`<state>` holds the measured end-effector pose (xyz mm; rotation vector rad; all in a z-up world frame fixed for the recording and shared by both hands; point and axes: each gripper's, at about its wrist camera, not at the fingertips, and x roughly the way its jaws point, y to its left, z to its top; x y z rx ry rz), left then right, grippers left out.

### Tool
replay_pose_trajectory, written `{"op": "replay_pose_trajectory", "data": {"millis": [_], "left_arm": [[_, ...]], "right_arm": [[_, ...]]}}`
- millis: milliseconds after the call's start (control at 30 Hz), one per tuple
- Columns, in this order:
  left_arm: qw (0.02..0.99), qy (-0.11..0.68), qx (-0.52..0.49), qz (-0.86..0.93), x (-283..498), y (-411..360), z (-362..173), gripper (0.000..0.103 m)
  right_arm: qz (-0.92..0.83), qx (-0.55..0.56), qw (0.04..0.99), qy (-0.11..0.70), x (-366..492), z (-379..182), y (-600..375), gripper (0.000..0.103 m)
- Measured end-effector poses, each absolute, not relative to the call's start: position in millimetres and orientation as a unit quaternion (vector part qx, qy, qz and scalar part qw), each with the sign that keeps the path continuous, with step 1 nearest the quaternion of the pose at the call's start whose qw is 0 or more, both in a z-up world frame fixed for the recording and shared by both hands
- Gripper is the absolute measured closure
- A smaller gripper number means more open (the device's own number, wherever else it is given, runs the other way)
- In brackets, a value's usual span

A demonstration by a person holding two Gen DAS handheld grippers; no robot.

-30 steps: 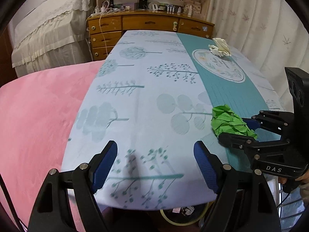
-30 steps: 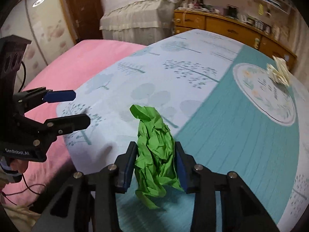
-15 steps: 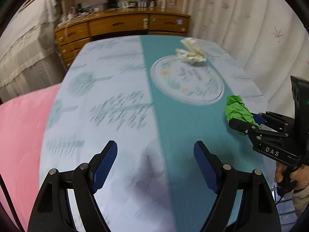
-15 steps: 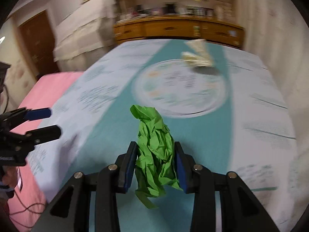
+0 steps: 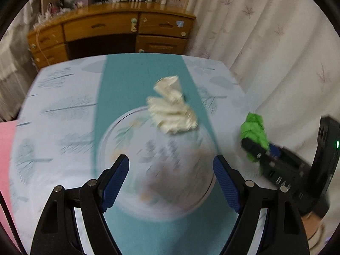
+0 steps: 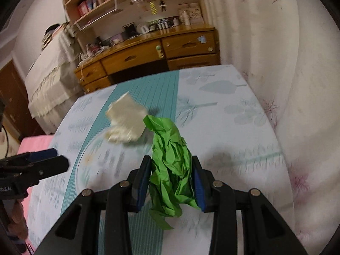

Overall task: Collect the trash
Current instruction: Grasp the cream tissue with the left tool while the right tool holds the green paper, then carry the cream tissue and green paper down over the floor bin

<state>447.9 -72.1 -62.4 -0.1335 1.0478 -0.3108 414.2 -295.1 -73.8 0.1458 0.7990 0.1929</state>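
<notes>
Right wrist view shows your right claw (image 6: 171,186) closed on the green crumpled paper (image 6: 170,165); the blue pads press it from both sides, near its lower half, and a loose tail hangs below the pads. This paper looks very light and soft. It will give way under pressure, so I think you need no stronger squeeze, only a steady one. A thin corner can slide out, so the thick middle is the better place to hold.

Left wrist view shows your left claw (image 5: 171,182) wide apart with nothing between the pads. It hangs above the worktop (image 5: 63,114), which is covered with a cloth of pale tree prints and a teal stripe. Ahead of it lies the white crumpled paper (image 5: 172,110), on the far edge of the round print on the stripe. I judge it as light and soft as the green one, with many folds and a loose upper flap. Take it across the dense lower part, not by the flap, and let the pads come down on both sides before you close.

Nothing else lies on the cloth near the white paper. Your right claw with the green paper is close on the right, so keep the two claws apart. Behind the worktop stands a wooden desk (image 5: 119,29) with small bottles, and a curtain (image 5: 265,42) hangs on the right side. The picture is blurred.
</notes>
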Motion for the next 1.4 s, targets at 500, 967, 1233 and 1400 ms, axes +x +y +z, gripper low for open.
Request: {"op": "replay_pose_trajectory", "data": {"millis": [500, 967, 1233, 1400], "left_arm": [[0.829, 0.533, -0.136, -0.103, 545.4, -95.2, -135.0, 0.061], [0.872, 0.472, -0.065, -0.112, 438.6, -87.9, -77.8, 0.075], [0.881, 0.445, -0.053, -0.153, 300.4, -45.6, -27.2, 0.075], [0.888, 0.426, -0.033, -0.172, 203.0, -22.6, -9.4, 0.075]], "right_arm": [[0.093, 0.07, 0.904, 0.412, 482.7, -111.0, -295.6, 0.066], [0.127, 0.072, 0.896, 0.419, 408.1, -101.9, -275.5, 0.066], [0.179, 0.084, 0.897, 0.396, 299.6, -69.1, -244.3, 0.066], [0.217, 0.087, 0.894, 0.382, 221.4, -58.1, -217.8, 0.066]]}}
